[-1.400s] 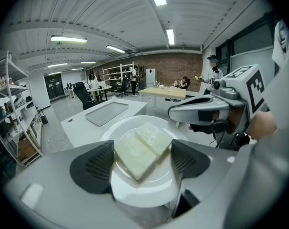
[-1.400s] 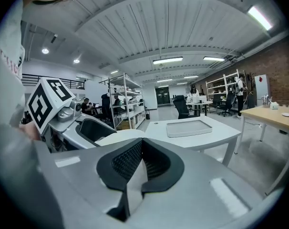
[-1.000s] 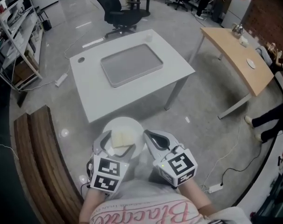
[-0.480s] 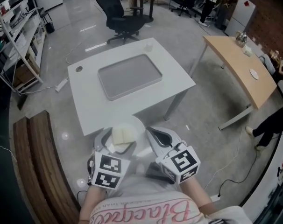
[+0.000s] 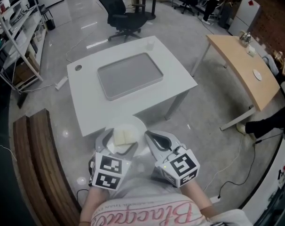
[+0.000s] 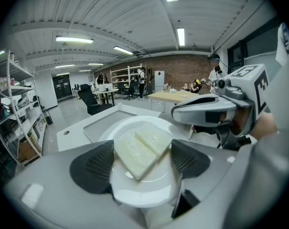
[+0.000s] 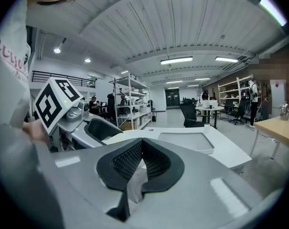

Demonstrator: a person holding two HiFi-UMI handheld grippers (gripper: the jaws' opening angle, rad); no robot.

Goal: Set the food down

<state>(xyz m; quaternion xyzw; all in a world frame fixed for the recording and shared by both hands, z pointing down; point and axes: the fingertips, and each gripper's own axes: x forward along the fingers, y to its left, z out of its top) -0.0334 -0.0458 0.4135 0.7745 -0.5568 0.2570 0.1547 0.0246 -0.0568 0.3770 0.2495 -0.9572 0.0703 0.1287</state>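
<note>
A white plate (image 5: 137, 125) carrying two pale slices of bread (image 5: 124, 136) hangs in the air just at the near edge of the white table (image 5: 86, 98). My left gripper (image 5: 118, 147) is shut on the plate, its jaws wide apart with a dark pad at each side of the rim. In the left gripper view the bread (image 6: 142, 149) lies on the plate (image 6: 144, 194) between the pads. My right gripper (image 5: 154, 140) is beside the plate on its right, shut with nothing held; its pads (image 7: 130, 161) meet. A grey tray (image 5: 130, 74) lies on the table.
A wooden bench (image 5: 39, 164) runs along the left. A black office chair (image 5: 121, 8) stands beyond the table. A wooden desk (image 5: 241, 60) is at the right, with a person's legs (image 5: 269, 124) past it. Shelving (image 5: 11, 27) lines the far left. Cables (image 5: 217, 189) lie on the floor.
Both grippers and the plate have moved forward a little toward the white table's near edge. The grip on the plate is unchanged and the right gripper stays shut.
</note>
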